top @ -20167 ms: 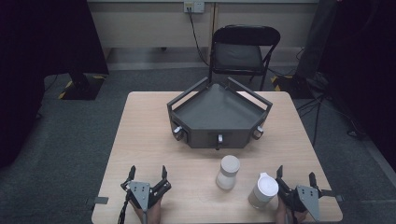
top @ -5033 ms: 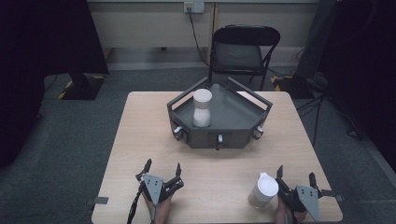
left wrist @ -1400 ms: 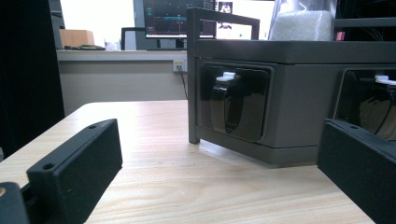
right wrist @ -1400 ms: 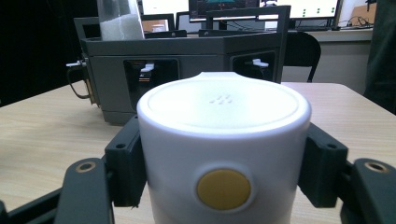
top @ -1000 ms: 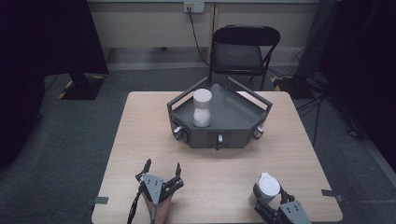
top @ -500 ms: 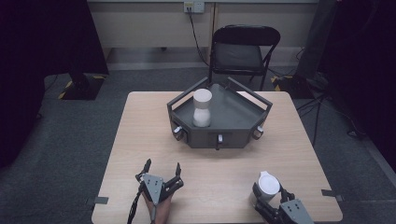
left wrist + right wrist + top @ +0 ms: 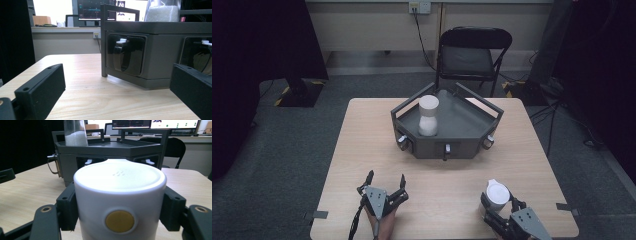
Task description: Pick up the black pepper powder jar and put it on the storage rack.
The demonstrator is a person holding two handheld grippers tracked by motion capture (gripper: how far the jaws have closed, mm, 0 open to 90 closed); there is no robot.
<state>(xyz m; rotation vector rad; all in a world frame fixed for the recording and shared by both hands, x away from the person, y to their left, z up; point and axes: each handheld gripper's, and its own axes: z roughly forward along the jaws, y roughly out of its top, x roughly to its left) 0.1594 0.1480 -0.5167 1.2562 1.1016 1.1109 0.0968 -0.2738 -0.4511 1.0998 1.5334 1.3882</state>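
right claw clamping white jar

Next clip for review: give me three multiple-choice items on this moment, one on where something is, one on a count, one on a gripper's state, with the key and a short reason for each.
1. Where does the container that no gripper holds stand?
A. On the chair
B. In the dark tray
C. On the floor

2. How many white containers are in sight?
A. One
B. Two
C. Four

3. How is the right gripper?
A. Shut on a white container
B. Open above the tray
C. Holding a cable

Key:
1 B: the free white container stands upright inside the dark tray at its left side.
2 B: one in the tray, one, the held white container, near the table's front edge.
3 A: the right gripper has a jaw pressed on each side of the held container; the left gripper is open with nothing between its jaws.
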